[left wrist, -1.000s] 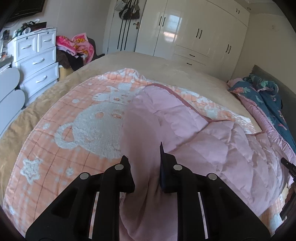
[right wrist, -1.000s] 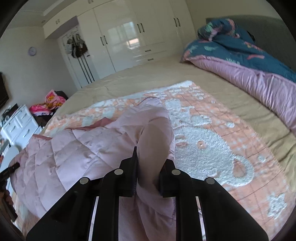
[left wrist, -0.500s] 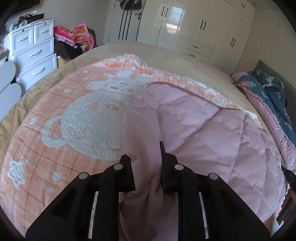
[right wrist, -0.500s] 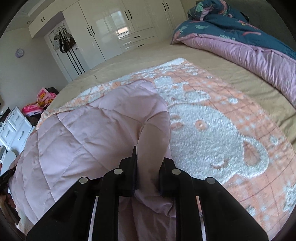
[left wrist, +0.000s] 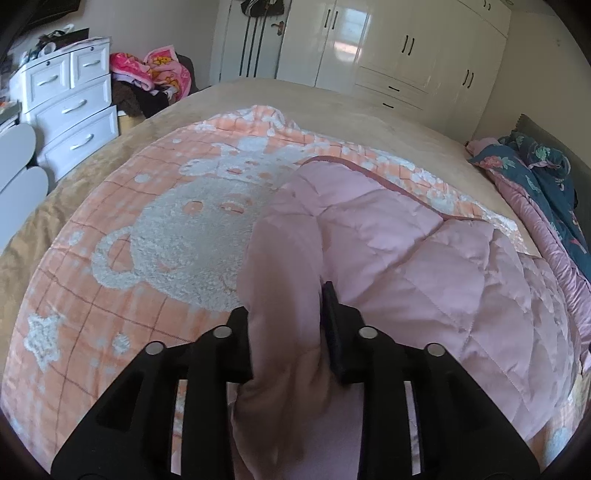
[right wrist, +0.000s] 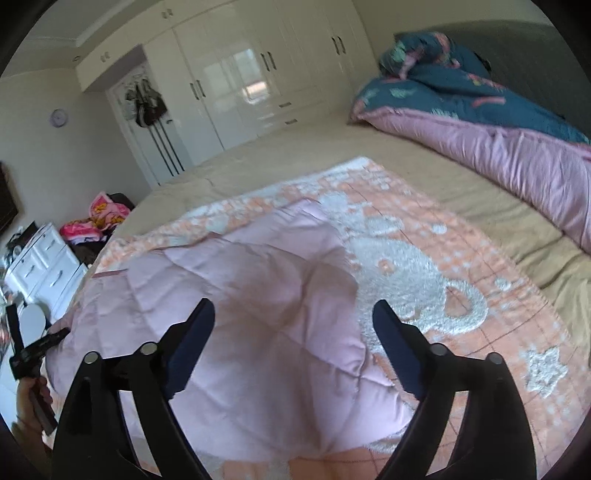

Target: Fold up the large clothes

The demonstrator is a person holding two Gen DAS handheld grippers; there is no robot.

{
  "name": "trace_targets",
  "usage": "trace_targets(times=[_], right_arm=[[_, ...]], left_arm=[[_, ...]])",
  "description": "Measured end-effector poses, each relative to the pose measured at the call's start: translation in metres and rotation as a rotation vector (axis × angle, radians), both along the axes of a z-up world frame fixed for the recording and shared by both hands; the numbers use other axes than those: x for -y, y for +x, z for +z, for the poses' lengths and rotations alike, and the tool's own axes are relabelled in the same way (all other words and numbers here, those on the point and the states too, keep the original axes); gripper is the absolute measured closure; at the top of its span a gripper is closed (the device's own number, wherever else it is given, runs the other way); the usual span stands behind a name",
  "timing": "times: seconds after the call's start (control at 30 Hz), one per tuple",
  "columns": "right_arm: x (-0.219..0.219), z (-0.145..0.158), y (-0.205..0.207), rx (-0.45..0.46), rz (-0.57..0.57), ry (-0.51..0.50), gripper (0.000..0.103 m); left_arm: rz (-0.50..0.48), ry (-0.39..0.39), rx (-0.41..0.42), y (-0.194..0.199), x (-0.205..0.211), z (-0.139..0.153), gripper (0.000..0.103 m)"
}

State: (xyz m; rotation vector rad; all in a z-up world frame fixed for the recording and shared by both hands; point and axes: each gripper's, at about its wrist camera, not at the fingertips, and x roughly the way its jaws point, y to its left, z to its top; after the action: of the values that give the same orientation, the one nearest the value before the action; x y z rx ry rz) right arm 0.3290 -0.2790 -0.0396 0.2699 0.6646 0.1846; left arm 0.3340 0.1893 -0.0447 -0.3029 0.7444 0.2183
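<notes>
The pink quilted jacket (right wrist: 258,314) lies folded on the peach blanket (right wrist: 461,350). Our right gripper (right wrist: 293,321) is opening, empty; our left gripper (left wrist: 286,306) is opening with the sleeve (left wrist: 284,350) between its jaws, which could drag and undo the fold.

A home bedroom: bed (right wrist: 295,155), white wardrobes (right wrist: 236,85), drawer chest (left wrist: 70,99).

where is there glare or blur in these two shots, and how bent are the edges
Left wrist view: window glare on the glossy wardrobe; the pink coat held close in the opening left gripper looks soft, and the bed bows like a dome. Right wrist view: the same glare on the wardrobe, slight smear over the blanket, dark corners, walls curving at the rim.
</notes>
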Motion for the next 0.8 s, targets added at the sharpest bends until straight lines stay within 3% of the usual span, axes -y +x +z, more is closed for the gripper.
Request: trace_targets(times=[0.17, 0.53, 0.67, 0.8], right_arm=[[-0.008, 0.017, -0.015, 0.039, 0.045, -0.003, 0.004], [-0.017, 0.039, -0.040, 0.072, 0.092, 0.021, 0.004], [-0.018, 0.046, -0.049, 0.091, 0.091, 0.032, 0.004], [-0.020, 0.052, -0.058, 0.102, 0.097, 0.040, 0.004]], left_arm=[[0.009, -0.022, 0.014, -0.014, 0.000, 0.012, 0.059], [0.015, 0.008, 0.092, -0.055, 0.021, 0.054, 0.010], [0.023, 0.053, 0.115, -0.068, 0.030, 0.068, 0.009], [0.023, 0.051, 0.126, -0.080, 0.034, 0.078, 0.009]])
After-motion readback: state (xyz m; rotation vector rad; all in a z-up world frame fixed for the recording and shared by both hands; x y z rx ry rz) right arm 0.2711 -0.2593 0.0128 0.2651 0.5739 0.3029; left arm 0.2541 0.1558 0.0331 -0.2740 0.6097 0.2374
